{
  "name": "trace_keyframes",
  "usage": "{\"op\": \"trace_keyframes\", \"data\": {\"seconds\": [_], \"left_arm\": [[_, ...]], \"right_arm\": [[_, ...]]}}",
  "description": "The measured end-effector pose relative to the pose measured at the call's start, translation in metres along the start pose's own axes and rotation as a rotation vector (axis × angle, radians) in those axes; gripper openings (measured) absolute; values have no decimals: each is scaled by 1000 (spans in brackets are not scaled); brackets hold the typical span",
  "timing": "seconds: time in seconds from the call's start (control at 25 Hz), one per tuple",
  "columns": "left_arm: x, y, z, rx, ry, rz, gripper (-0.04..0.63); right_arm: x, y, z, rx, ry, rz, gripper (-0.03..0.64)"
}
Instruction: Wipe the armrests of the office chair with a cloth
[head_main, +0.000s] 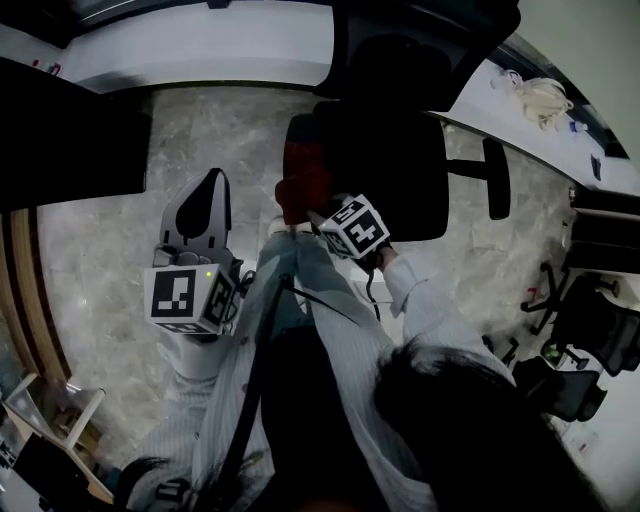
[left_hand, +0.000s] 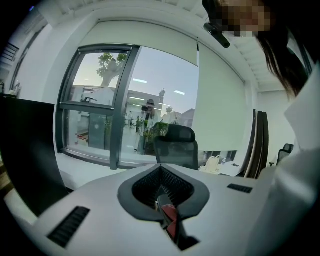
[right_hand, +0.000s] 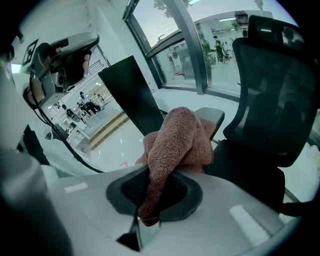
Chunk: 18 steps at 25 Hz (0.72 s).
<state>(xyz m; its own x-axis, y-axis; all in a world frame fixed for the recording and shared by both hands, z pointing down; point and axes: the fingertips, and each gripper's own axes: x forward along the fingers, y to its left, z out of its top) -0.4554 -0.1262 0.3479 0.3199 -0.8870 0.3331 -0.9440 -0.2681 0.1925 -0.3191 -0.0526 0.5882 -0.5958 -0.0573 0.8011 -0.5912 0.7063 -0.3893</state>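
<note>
Over the marble floor (head_main: 100, 250), the right gripper (right_hand: 150, 192) clamps the pink cloth (right_hand: 180, 140), apparently touching an armrest (right_hand: 212, 116) of the office chair (head_main: 390, 170), while the left gripper (left_hand: 161, 185), pinched shut on nothing, leaves the chair unbraced and liable to roll.

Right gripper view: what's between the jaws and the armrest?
The pink cloth, pinched in the right gripper, bunches before the armrest, seen in the right gripper view.
</note>
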Motion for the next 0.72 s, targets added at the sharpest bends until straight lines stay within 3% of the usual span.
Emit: {"op": "trace_keyframes", "data": {"seconds": [0.16,0.36,0.56,0.72], "left_arm": [[6,-17,-2,4,-9,-38,3],[4,-38,12,35,-28,-77,3],[-10,-63,57,54,-110,-121,4],[-14,-77,101,100,-215,-153,3]], "right_arm": [[-3,-2,0,40,-59,-10,34],[-63,10,50,89,-337,10,34],[-185,46,122,-62,-625,-126,34],[-271,64,164,-114,-866,-242,34]]}}
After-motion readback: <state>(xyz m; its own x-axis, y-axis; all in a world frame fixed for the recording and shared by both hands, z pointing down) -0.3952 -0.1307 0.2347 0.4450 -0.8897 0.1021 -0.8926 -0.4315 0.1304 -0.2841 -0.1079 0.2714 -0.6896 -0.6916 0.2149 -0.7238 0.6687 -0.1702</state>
